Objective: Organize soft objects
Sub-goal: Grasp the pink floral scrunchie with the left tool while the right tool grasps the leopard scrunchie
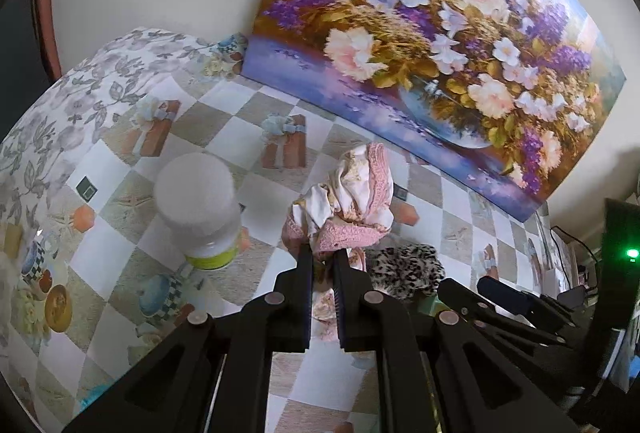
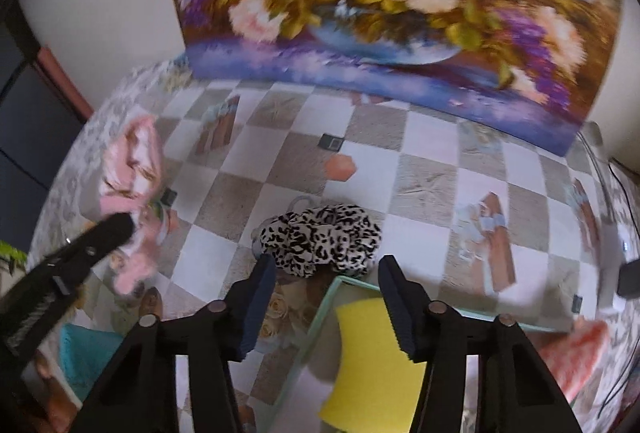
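Soft objects are partly sorted: we clamp the pink floral cloth (image 1: 352, 201) in our left tool (image 1: 323, 253), lifted off the surface (image 2: 424, 169). Our right tool (image 2: 327, 265) stands half open and empty over the leopard scrunchie (image 2: 320, 239), beside the tray (image 2: 320, 307) holding a yellow sponge (image 2: 368, 361). Open checkered room lies beyond.

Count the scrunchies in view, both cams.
2. The pink scrunchie is pinched in the left gripper. The leopard-print scrunchie lies on the tablecloth just ahead of the right gripper, whose jaws are apart. Others may be hidden.
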